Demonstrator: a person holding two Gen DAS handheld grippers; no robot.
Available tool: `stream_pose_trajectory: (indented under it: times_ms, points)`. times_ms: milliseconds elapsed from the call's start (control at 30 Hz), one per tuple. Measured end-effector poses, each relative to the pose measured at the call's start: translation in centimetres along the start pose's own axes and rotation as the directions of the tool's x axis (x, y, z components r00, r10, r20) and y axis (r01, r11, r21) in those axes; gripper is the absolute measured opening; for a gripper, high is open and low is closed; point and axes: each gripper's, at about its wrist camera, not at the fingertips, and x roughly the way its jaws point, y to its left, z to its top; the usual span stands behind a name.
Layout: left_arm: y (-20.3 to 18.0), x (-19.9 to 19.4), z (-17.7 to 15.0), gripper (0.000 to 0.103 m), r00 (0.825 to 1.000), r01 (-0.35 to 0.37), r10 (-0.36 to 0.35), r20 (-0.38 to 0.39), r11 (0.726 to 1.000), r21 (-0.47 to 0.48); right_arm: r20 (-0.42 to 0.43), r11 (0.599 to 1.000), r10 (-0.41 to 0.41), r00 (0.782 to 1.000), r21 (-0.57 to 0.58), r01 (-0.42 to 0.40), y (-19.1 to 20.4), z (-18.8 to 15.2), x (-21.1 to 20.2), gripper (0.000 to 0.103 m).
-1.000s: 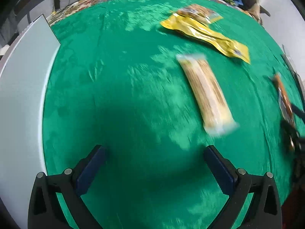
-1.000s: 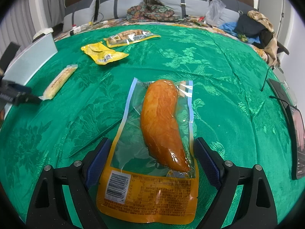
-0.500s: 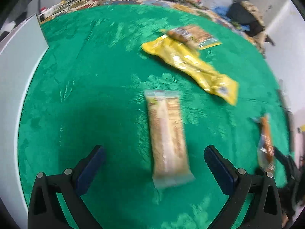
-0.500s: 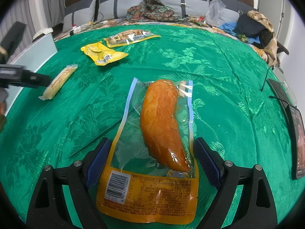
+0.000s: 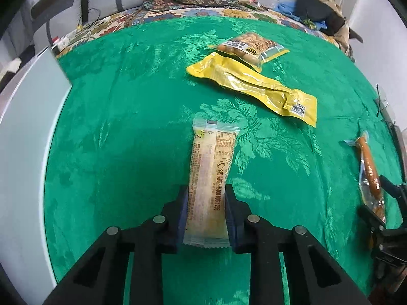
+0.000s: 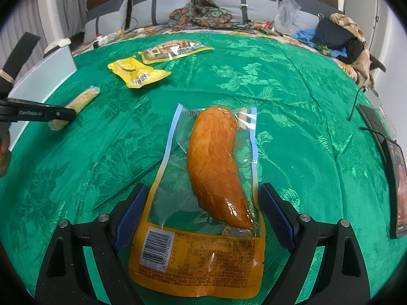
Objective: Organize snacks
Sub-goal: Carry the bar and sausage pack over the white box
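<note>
A beige wrapped snack bar [image 5: 211, 162] lies on the green cloth [image 5: 114, 127]. My left gripper [image 5: 206, 188] is closing on the bar's near end, and both blue pads press its sides. From the right wrist view the same bar [image 6: 84, 97] shows at far left with the left gripper [image 6: 68, 114] on it. My right gripper [image 6: 202, 190] stands open astride a clear and orange pouch of glazed meat [image 6: 213, 157], pads apart from it. A yellow pouch [image 5: 254, 84] and a bag of nuts [image 5: 250, 45] lie farther back.
A pale grey board [image 5: 23, 139] borders the cloth on the left. A dark phone or tablet [image 6: 399, 178] and a cable lie at the right edge. Cushions, clothes and bags are piled behind the cloth.
The left gripper swung over the snack bar and its jaws came together from wide open onto the bar's sides. The right gripper and its pouch have not moved.
</note>
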Motion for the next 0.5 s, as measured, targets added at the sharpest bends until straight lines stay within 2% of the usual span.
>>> stream_pose_trajectory:
  times_ms: [167, 400, 433, 500]
  points:
    - [1.3, -2.3, -1.7, 0.026, 0.998, 0.057, -0.054, 0.038, 0.995, -0.081, -0.001, 1.000, -0.004, 1.000, -0.002, 0.004, -0.1, -0.1, 0.0, 0.091]
    - [2.0, -6.4, -4.9, 0.026, 0.990, 0.110, -0.095, 0.103, 0.983, -0.147, -0.007, 1.000, -0.005, 1.000, 0.000, 0.005, 0.0, -0.1, 0.0, 0.091]
    - [2.0, -7.0, -5.3, 0.026, 0.989, 0.113, -0.096, 0.113, 0.982, -0.152, -0.028, 1.000, -0.010, 1.000, 0.008, 0.010, 0.0, 0.0, 0.0, 0.091]
    - [1.9, -8.2, -6.2, 0.026, 0.987, 0.117, -0.096, 0.130, 0.980, -0.163, -0.123, 0.999, -0.019, 0.992, 0.026, 0.022, 0.1, 0.9, 0.4, 0.091]
